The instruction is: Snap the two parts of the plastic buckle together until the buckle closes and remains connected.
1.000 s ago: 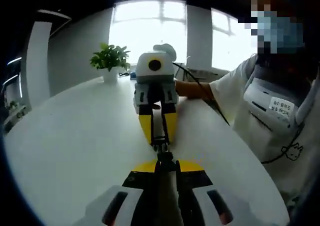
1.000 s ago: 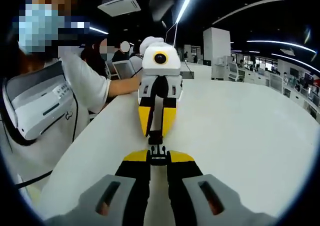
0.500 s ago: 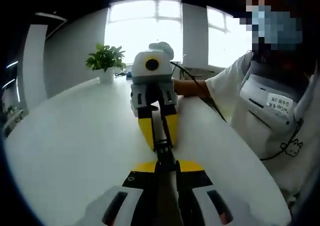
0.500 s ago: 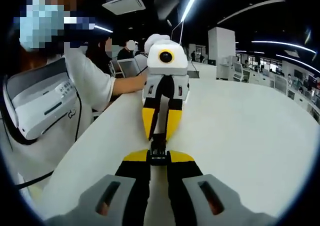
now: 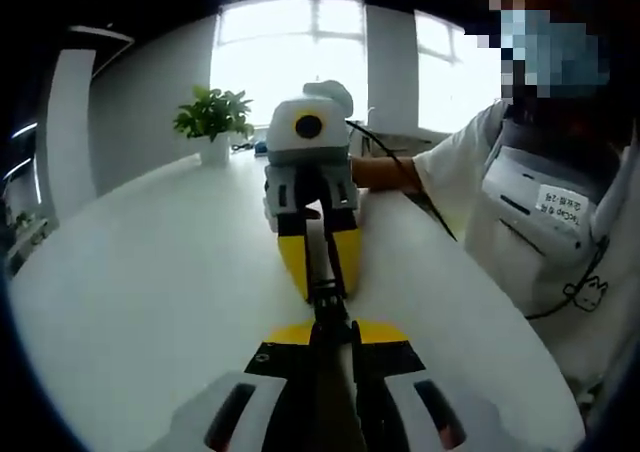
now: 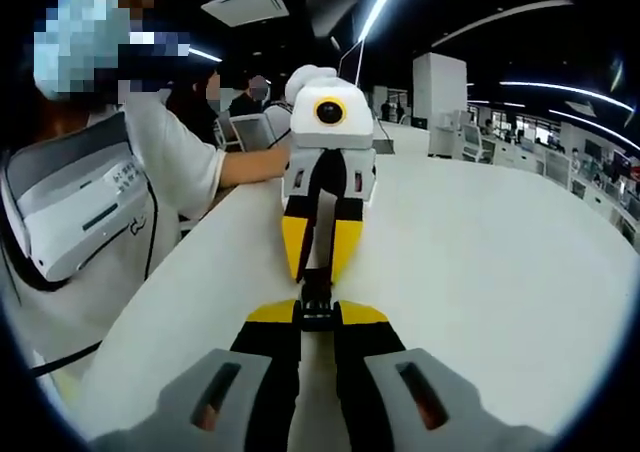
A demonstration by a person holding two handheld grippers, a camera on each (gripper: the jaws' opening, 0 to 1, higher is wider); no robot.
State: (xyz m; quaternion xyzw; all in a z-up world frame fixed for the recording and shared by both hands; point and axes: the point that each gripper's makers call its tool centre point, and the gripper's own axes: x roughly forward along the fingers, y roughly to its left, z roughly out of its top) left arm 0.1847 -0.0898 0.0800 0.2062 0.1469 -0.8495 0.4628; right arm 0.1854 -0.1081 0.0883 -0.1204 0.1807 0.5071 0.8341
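A small black plastic buckle (image 6: 317, 302), likely light, stiff and slippery, hangs above the white desk (image 6: 480, 262), its halves meeting. The right tongs (image 6: 318, 319) and left tongs (image 5: 330, 327) each clench one end, tip to tip.

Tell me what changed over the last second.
The two buckle halves closed their gap: a second ago they sat apart, now they meet tip to tip between the facing tongs. Left tongs and right tongs stayed clamped, one half each. The white table is unchanged.
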